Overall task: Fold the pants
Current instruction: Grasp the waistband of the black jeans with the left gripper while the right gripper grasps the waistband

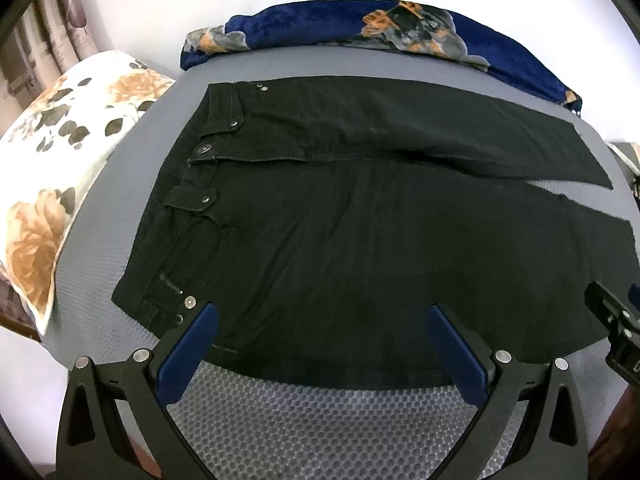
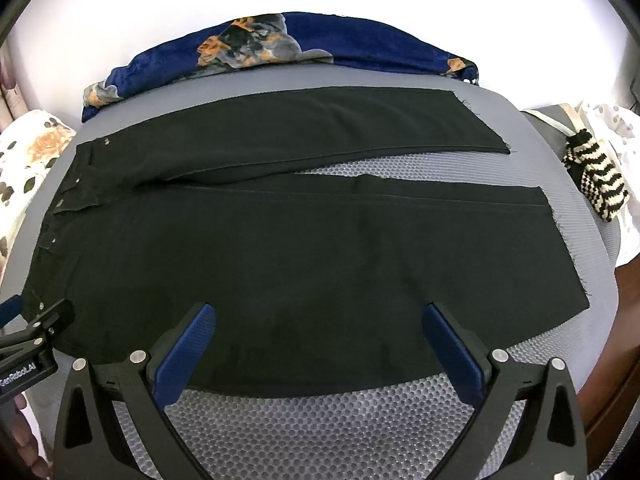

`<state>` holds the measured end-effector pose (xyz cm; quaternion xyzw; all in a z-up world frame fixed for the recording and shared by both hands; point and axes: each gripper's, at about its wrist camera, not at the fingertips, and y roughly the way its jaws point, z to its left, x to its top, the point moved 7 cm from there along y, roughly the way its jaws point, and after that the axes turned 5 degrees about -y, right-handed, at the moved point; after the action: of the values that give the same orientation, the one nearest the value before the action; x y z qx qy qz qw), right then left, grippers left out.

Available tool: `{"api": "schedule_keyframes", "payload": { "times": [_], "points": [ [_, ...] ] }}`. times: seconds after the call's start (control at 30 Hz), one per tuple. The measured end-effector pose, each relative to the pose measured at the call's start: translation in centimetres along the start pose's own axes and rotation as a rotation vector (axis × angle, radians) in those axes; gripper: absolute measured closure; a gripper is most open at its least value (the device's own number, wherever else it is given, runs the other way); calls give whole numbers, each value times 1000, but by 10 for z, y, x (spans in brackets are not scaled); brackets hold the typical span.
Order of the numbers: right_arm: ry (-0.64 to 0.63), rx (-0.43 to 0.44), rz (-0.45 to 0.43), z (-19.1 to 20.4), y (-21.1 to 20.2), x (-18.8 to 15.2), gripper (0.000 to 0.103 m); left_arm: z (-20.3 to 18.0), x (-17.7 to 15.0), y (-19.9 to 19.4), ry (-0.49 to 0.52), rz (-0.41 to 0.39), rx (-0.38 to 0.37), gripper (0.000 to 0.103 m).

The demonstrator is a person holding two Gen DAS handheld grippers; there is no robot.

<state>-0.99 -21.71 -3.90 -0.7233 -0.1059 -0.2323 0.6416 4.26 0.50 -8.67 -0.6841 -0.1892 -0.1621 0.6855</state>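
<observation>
Grey honeycomb-mesh bed surface (image 2: 320, 432) carries black denim pants (image 2: 280, 264) spread flat ahead; left tool (image 1: 322, 346) and right tool (image 2: 318, 342) gape apart, empty—pinch the near leg's edge evenly.

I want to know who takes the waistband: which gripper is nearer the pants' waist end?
Left. The left gripper hangs open at the near edge of the pants beside the waistband; the right gripper hangs open farther along the legs, toward the hems.
</observation>
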Motion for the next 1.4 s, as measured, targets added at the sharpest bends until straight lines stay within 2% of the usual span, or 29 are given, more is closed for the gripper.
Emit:
{"api": "schedule_keyframes", "payload": {
  "times": [0.2,0.33,0.4,0.47,0.5,0.57,0.63,0.77,0.83,1.0,1.07,1.17,1.3,1.4],
  "points": [
    [8,88,-11,1,0,10,0,16,22,4,-33,-22,-23,0],
    [40,168,-46,1,-3,26,0,43,55,9,-90,-43,-38,1],
    [53,192,-90,-1,-6,37,0,61,76,13,-138,-43,-75,1],
    [56,207,-126,-3,-7,49,0,81,104,18,-185,-44,-161,1],
    [59,216,-147,-4,-5,57,0,87,114,20,-199,-44,-179,2],
    [61,219,-166,-6,-2,67,0,107,141,27,-243,-42,-236,7],
    [58,213,-169,-7,4,78,0,121,162,36,-287,-37,-305,22],
    [47,195,-162,-4,18,94,0,151,202,68,-389,3,-424,36],
    [49,195,-143,-2,26,100,0,159,216,87,-425,34,-500,49],
    [47,178,-113,5,44,113,0,174,237,133,-525,117,-647,63],
    [44,162,-100,5,51,116,0,181,244,150,-559,137,-664,64],
    [45,153,-80,10,61,123,0,188,248,168,-576,163,-650,64],
    [43,151,-58,16,75,131,0,194,251,181,-563,165,-641,64],
    [34,151,-41,24,85,139,0,193,251,191,-548,184,-664,64]
  ]
}}
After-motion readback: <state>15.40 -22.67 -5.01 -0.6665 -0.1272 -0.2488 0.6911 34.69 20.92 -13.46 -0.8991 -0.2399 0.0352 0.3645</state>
